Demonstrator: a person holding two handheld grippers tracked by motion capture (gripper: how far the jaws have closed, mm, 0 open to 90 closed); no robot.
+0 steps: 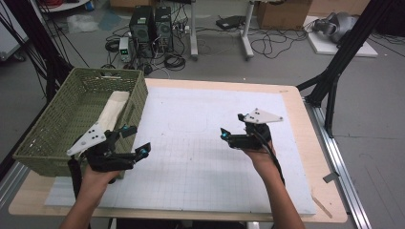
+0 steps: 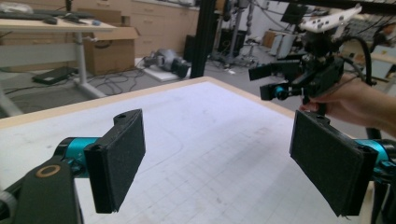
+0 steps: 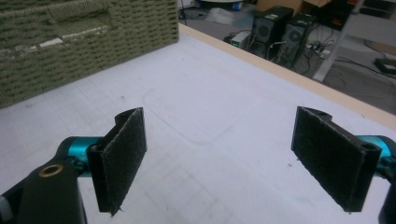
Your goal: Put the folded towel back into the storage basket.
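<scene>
I see table (image 1: 305,157) under white grid mat (image 1: 200,152). Green basket (image 1: 57,129) sits on left edge, cream cloth (image 1: 113,109) lying inside along right wall. My left gripper (image 1: 135,140) hovers just beside basket's near right corner, jaws wide apart, holding nothing. My right gripper (image 1: 231,126) hangs over mat right of centre, well apart from basket, jaws wide apart, also holding nothing.
</scene>
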